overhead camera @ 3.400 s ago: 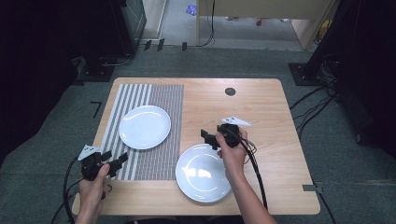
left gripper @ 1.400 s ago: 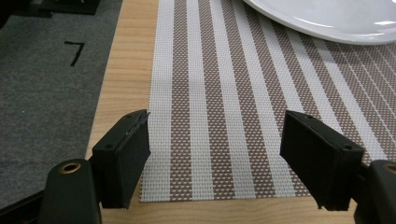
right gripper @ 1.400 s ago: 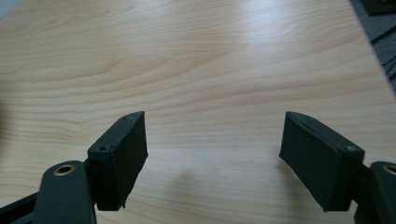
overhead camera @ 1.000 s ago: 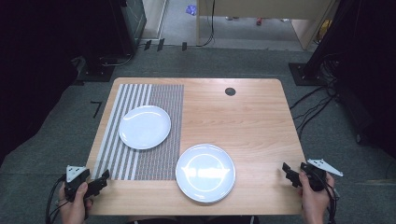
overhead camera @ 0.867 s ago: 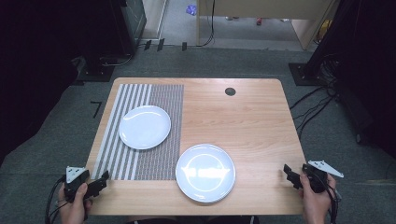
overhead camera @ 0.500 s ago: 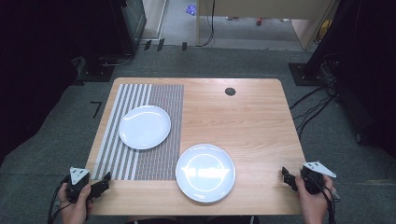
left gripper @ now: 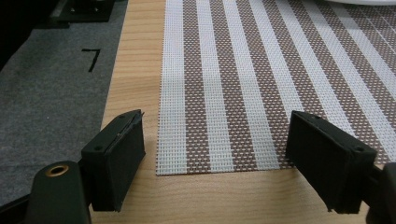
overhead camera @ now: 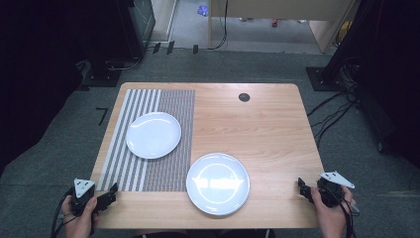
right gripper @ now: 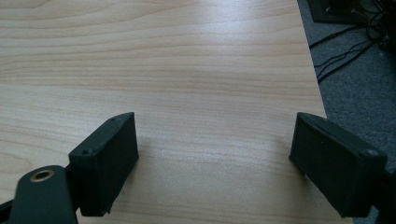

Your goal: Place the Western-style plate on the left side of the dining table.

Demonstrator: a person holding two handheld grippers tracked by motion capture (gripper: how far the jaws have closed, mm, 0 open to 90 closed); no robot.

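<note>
The left tool (overhead camera: 106, 197) sits at the near left corner of the surface (overhead camera: 257, 129), gripped in the person's left hand (overhead camera: 79, 220), and its two black jaws stand wide apart with nothing between them; they have just been opening. In the left gripper view the left tool (left gripper: 215, 163) frames the near edge of the striped placemat (left gripper: 261, 84), woven in brown and white bands, with bare wood below it and grey carpet (left gripper: 51, 88) off the edge, where a black mark shaped like the figure 7 (left gripper: 91, 58) is the one piece of writing that can be read. The right tool (overhead camera: 303, 187) hangs at the near right edge of the surface in the right hand (overhead camera: 329, 218), its jaws likewise spread and empty, and they too have just been opening. In the right gripper view the right tool (right gripper: 215, 158) looks over plain wood, with cables (right gripper: 341, 46) on the carpet beyond the edge. Between the two tools, near the front edge, lies the larger white plate (overhead camera: 218, 183) on bare wood, just beside the placemat's right edge. The smaller white plate (overhead camera: 153, 135) rests on the placemat (overhead camera: 163, 168) farther back and to the left, apart from the first. A small dark round fitting (overhead camera: 243, 97) sits in the surface near its far edge. No brand or label shows on either plate.
</note>
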